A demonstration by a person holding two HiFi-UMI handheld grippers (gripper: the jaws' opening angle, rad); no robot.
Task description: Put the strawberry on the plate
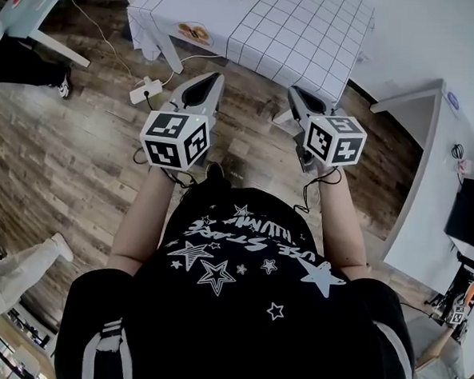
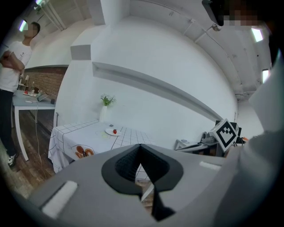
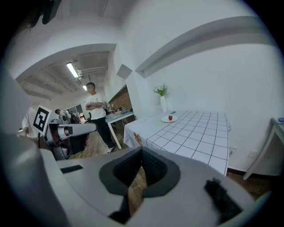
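1. Left claw (image 2: 141,147): clenched, tips meeting, nothing between them. Held low in front of the person's chest, over the floor (image 1: 71,150), well apart from the worktop (image 1: 303,32).

2. Right claw (image 3: 142,150): clenched, empty. Held beside the left one at about the same height, also short of the worktop.

3. Strawberry (image 3: 170,118): red, small at this range. Lies on the plate (image 2: 111,132), touching it.

4. Plate: white and round. Sits on the worktop toward its far side, near the vase (image 3: 163,103).

5. Worktop: covered with a white cloth with a dark grid that hangs down at the edges. An orange print shows on the hanging side facing the person.

6. Vase: white, upright, holding green sprigs. Stands at the worktop's far edge against the wall.

7. Floor: wood planks, with a cable and a socket strip near the worktop's leg.

8. Bystander (image 3: 94,111): white top, dark trousers, standing at a second table off to the left.
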